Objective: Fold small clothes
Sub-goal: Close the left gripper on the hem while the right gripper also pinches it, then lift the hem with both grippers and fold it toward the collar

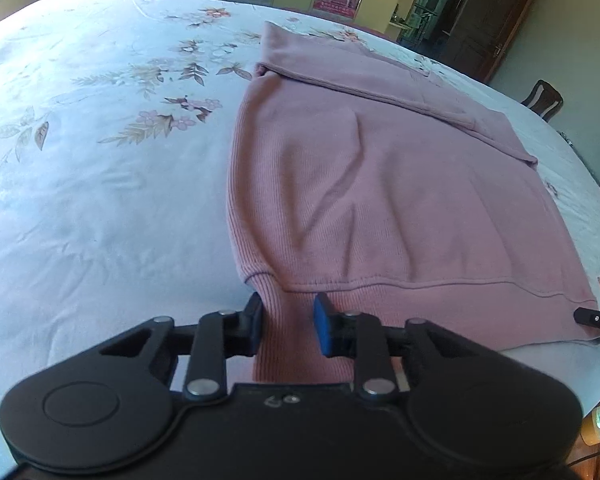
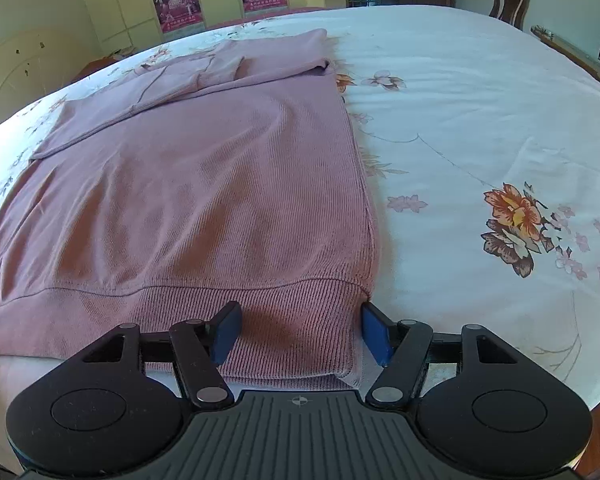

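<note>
A pink knit sweater lies flat on the floral bedsheet, its sleeves folded across the far part. My left gripper is at the near left corner of the ribbed hem, its jaws partly closed with a raised fold of hem between them. My right gripper is open, its blue pads astride the near right corner of the hem of the sweater; the fabric there lies flat on the bedsheet. The tip of the right gripper shows in the left wrist view.
The bed fills both views. A wooden chair stands past the far right side. Cupboards with posters line the back wall. A dark wooden door is at the far right.
</note>
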`<state>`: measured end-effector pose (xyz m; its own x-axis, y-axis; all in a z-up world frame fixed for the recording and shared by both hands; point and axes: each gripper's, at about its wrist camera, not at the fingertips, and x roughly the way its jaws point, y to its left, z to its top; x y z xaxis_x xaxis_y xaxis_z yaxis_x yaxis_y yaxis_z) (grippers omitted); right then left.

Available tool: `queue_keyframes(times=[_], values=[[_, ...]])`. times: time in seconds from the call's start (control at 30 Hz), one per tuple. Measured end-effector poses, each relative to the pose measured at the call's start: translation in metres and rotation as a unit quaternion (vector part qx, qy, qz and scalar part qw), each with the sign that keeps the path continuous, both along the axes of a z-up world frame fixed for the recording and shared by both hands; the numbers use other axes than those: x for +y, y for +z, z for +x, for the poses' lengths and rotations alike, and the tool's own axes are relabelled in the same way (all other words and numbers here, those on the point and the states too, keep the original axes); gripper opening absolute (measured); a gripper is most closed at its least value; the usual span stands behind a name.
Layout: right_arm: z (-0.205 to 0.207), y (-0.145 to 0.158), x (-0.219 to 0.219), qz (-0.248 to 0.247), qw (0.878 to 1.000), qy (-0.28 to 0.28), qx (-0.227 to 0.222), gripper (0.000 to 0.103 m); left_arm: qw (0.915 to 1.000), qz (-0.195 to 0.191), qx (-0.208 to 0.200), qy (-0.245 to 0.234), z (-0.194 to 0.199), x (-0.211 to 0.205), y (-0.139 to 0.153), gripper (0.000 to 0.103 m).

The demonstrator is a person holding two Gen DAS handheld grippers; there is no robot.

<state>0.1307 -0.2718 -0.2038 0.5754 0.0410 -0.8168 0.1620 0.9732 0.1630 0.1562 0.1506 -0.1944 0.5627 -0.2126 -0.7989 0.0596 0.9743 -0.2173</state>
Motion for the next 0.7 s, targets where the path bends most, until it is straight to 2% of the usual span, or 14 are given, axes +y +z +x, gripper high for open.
queue_keyframes(times=[0.07, 0.13, 0.2, 0.27, 0.43, 0.7], values=[[0.001, 0.000, -0.003, 0.007, 1.000, -0.002, 0.003, 0.049, 0.9999, -0.013, 0.008, 0.003, 0.004, 0.002, 0.000, 0.022], [0.003, 0.001, -0.007, 0.014, 1.000, -0.005, 0.007, 0.042, 0.9995, -0.026, 0.015, 0.004, 0.008, 0.006, 0.000, 0.015], [0.005, 0.002, -0.011, 0.030, 0.999, -0.004, 0.009, 0.019, 0.9991, -0.037, 0.020, 0.003, 0.014, 0.009, 0.001, 0.009], [0.007, 0.005, -0.014, 0.055, 0.998, -0.003, 0.012, 0.011, 0.9986, -0.049, 0.018, 0.004, 0.017, 0.011, 0.004, 0.008], [0.016, 0.019, -0.017, 0.080, 0.997, 0.005, -0.010, 0.010, 0.9980, -0.062, -0.011, -0.005, 0.029, 0.009, 0.022, 0.008], [0.056, 0.060, -0.021, 0.101, 0.991, 0.018, -0.082, 0.010, 0.9940, -0.077, -0.077, -0.012, 0.074, -0.005, 0.059, 0.007]])
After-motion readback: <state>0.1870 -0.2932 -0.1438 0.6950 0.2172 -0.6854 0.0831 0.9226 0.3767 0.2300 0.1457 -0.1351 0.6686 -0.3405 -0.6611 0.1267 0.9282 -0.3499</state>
